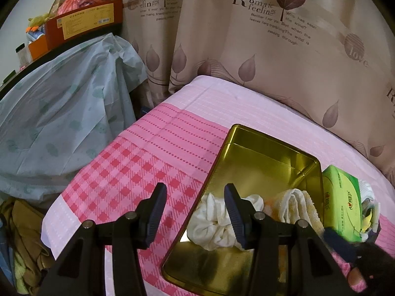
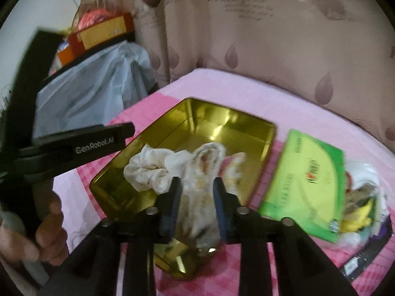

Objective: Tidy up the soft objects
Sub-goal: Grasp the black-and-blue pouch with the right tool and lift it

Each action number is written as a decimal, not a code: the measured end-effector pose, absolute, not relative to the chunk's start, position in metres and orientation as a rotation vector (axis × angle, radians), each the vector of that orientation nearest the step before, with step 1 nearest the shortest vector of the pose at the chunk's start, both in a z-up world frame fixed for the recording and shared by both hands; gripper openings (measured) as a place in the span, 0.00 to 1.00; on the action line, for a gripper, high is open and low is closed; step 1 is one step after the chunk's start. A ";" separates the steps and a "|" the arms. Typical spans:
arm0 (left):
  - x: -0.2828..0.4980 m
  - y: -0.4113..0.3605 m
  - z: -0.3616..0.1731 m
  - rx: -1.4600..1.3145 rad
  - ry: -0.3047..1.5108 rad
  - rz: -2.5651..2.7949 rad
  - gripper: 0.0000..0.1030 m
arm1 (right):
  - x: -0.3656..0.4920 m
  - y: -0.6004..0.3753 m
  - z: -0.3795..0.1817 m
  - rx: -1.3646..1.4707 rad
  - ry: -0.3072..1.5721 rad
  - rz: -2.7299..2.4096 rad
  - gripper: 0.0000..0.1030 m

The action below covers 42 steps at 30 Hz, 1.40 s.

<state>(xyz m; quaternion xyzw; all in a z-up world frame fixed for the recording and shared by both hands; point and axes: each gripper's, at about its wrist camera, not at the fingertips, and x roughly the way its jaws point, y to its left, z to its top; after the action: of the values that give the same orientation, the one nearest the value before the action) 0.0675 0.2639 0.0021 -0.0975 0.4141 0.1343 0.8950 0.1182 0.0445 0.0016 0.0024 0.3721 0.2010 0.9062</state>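
An open gold tin [image 1: 271,155] [image 2: 222,120] lies on the pink bed. Inside it lies a crumpled white cloth [image 1: 212,224] [image 2: 148,170] and a yellow-and-white towel [image 1: 296,204] [image 2: 205,170]. My left gripper [image 1: 195,212] is open and empty, above the tin's left rim, its right finger over the white cloth. My right gripper [image 2: 196,207] is shut on the yellow-and-white towel and holds it over the tin. The left gripper's body [image 2: 81,145] shows in the right wrist view, left of the tin.
A green tissue pack [image 1: 343,204] [image 2: 306,182] lies right of the tin, with white and yellow soft items [image 2: 363,197] beyond it. A pale blue sheet [image 1: 61,113] covers furniture at the left. A curtain [image 1: 271,37] hangs behind. Clothes [image 1: 24,246] lie beside the bed.
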 end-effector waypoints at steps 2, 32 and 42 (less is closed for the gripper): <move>0.066 0.262 0.003 -0.199 0.856 0.273 0.48 | 0.110 0.024 0.008 0.022 0.752 0.383 0.26; 0.059 0.220 0.006 -0.060 0.832 0.194 0.48 | 0.095 -0.210 -0.083 0.411 0.923 -0.138 0.48; 0.059 0.212 0.002 -0.024 0.838 0.193 0.48 | 0.091 -0.213 -0.083 0.501 0.832 -0.097 0.26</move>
<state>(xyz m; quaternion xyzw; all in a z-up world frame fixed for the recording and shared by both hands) 0.0592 0.2118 0.0022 -0.0114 0.4060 0.0934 0.9090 0.0913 -0.2131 -0.0826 0.2406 0.3997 -0.0468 0.8833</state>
